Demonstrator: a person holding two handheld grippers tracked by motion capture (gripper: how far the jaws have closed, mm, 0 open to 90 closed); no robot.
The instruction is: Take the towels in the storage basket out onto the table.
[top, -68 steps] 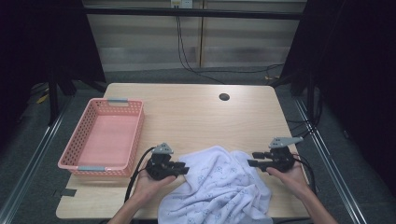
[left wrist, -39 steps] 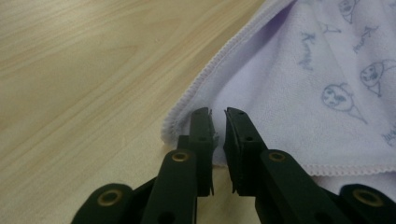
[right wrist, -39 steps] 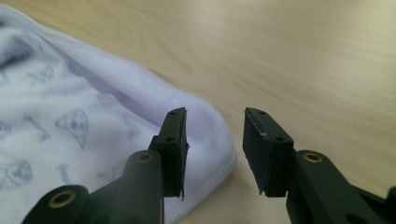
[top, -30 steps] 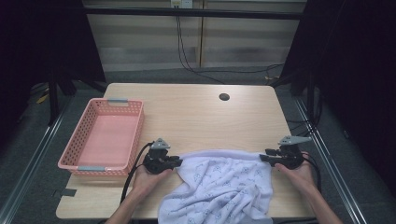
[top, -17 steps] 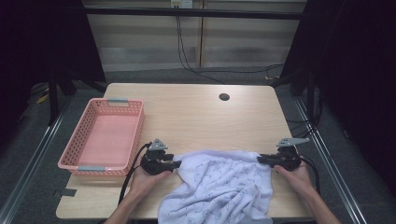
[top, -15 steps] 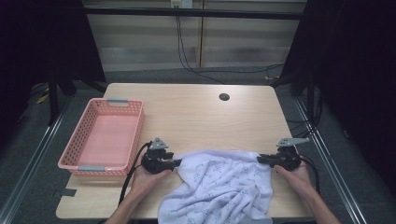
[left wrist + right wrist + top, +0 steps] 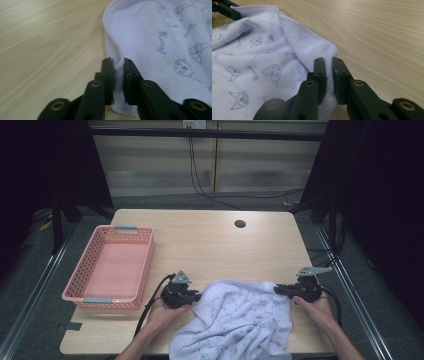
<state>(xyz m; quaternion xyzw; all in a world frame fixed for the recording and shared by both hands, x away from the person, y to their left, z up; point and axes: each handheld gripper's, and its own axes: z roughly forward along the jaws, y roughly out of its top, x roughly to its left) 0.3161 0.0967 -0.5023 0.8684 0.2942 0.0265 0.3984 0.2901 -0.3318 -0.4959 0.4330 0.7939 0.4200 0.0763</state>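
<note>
We see a pale lilac towel (image 7: pixel 235 320), printed with small grey cartoon faces and words, lying rumpled on the near part of a light wooden table (image 7: pixel 210 240), with its lower part hanging over the table's near edge. Its far hem is drawn between two held points. At the towel's left edge, the left gripper (image 7: pixel 195 296) has just been closing its jaws, and in the left gripper view a bunched fold of hem (image 7: pixel 119 65) sits pinched between the two black jaws, so we read this gripper (image 7: pixel 117 61) as clamped on the towel (image 7: pixel 160 37). At the towel's right corner, the right gripper (image 7: pixel 278 289) is likewise closed on the cloth: in the right gripper view (image 7: pixel 329 61) the thick towel (image 7: pixel 262 55) edge fills the narrow gap between its jaws. Each gripper is held by one of the person's hands, left hand (image 7: pixel 162 312) and right hand (image 7: pixel 315 307), both just beside the towel. Left of the towel, near but apart from it, stands a pink plastic basket (image 7: pixel 80 290). Beyond the towel, well apart, we note a small round hole (image 7: pixel 240 224) in the tabletop
</note>
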